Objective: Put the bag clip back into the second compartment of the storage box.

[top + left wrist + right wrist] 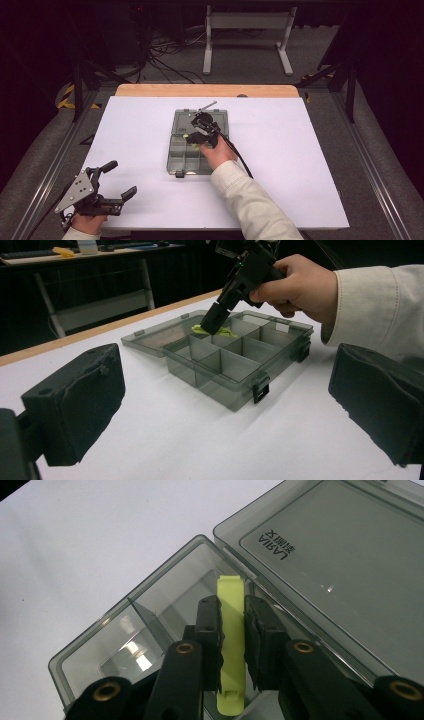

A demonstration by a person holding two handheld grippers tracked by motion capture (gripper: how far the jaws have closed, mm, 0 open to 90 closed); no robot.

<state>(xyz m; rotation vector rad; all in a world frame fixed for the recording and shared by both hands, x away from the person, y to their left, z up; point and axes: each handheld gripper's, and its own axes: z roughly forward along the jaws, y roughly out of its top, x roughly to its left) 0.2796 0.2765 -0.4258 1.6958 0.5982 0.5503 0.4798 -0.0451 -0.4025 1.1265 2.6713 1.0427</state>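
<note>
A smoky grey compartment box (176,150) lies open mid-table, its lid (340,565) flat on the far side. My right gripper (194,140) reaches down over the box, shut on a yellow-green plastic strip (231,625) that stands between its pads above a corner compartment (165,615). From the left gripper view the same strip (227,332) shows at the right gripper's tip (215,322), low inside the box (235,370). My left gripper (116,179) rests near the table's front left corner, open with nothing between its fingers (75,400).
The white tabletop (300,165) stretches wide on both sides of the box. A wooden strip (207,90) runs along the far edge. Beyond it stand a white frame (247,35) and loose cables on the floor.
</note>
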